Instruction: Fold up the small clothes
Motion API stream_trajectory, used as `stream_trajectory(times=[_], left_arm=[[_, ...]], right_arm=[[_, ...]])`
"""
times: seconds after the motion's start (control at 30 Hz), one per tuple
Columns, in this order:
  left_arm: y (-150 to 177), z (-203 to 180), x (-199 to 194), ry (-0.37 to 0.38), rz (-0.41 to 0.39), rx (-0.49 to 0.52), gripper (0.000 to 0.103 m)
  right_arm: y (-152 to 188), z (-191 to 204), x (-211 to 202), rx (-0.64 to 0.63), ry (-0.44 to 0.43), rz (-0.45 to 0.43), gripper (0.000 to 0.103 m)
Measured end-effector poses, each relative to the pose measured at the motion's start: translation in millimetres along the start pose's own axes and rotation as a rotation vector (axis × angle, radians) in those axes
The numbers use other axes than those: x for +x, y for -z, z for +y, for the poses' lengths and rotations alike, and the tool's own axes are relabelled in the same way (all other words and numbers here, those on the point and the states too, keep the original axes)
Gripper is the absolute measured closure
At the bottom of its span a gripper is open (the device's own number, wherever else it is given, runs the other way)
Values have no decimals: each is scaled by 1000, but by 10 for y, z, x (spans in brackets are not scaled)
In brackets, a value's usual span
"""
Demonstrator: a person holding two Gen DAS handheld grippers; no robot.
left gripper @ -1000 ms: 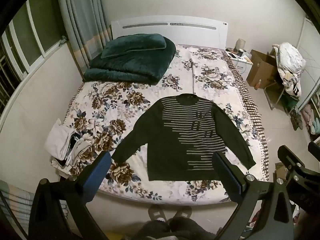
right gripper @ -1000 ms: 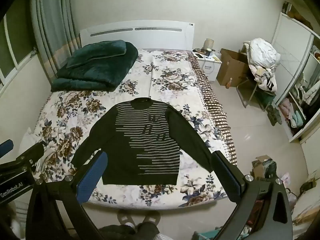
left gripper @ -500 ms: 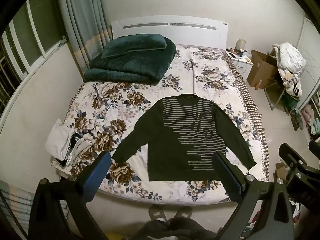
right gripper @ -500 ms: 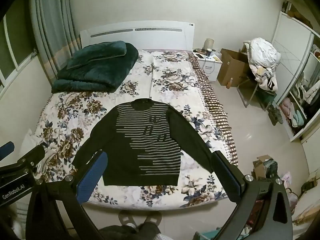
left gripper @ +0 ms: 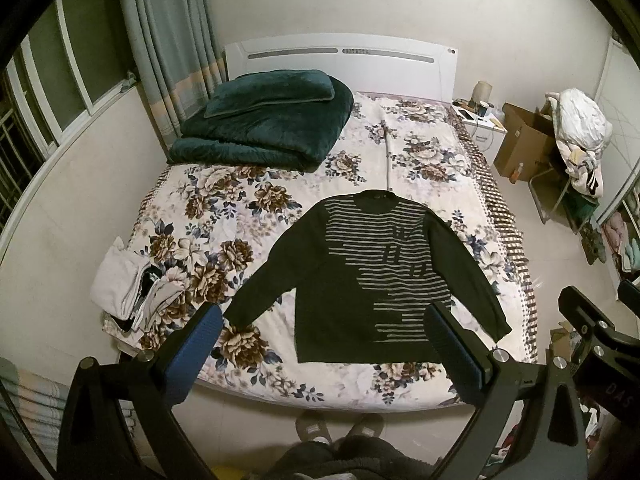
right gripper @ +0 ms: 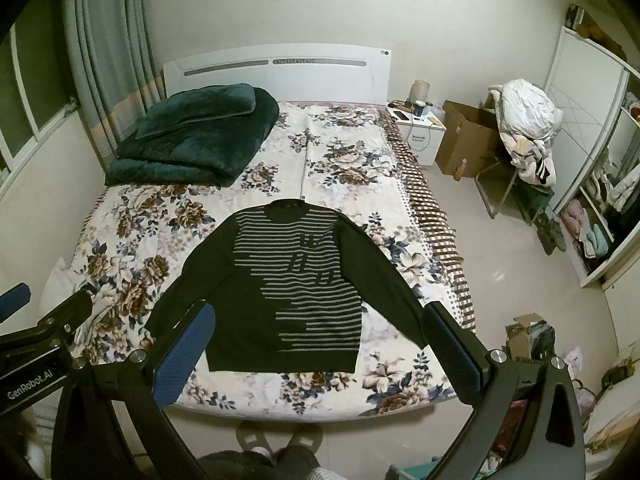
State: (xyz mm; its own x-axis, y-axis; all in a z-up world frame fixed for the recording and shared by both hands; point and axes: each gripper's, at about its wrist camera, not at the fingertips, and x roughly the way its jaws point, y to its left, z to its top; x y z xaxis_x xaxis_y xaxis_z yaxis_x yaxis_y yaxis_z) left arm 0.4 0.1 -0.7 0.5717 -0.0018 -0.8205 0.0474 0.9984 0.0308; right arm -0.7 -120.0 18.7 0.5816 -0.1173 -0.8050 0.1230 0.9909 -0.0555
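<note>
A dark green sweater (left gripper: pixel 360 280) (right gripper: pixel 288 280) with grey stripes lies flat, face up, sleeves spread, near the foot of the flowered bed (left gripper: pixel 248 208) (right gripper: pixel 344 168). My left gripper (left gripper: pixel 324 344) is open, held high above the bed's foot edge, nothing between its blue pads (left gripper: pixel 192 356). My right gripper (right gripper: pixel 316 344) is also open and empty, at about the same height, with the sweater's hem showing between its fingers. Each gripper shows at the edge of the other's view. Neither touches the sweater.
A folded dark green blanket (left gripper: pixel 264 124) lies at the bed's head on the left. A pile of pale clothes (left gripper: pixel 132 288) sits at the bed's left edge. A nightstand (right gripper: pixel 420 132), cardboard box (right gripper: pixel 468 140), laden chair (right gripper: pixel 524 132) and wardrobe (right gripper: pixel 600 200) stand right. The person's slippered feet (left gripper: pixel 340 428) are below.
Almost nothing has changed; both grippers stay open with only a slight drift of the views.
</note>
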Motion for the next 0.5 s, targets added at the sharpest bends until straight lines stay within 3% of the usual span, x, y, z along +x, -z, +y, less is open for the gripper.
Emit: stream_trajectory(times=[0.5], left_arm=[[2,3,-1,3,-4,-2,0]], right_arm=[[0,5,-42,-1,1,-7,0]])
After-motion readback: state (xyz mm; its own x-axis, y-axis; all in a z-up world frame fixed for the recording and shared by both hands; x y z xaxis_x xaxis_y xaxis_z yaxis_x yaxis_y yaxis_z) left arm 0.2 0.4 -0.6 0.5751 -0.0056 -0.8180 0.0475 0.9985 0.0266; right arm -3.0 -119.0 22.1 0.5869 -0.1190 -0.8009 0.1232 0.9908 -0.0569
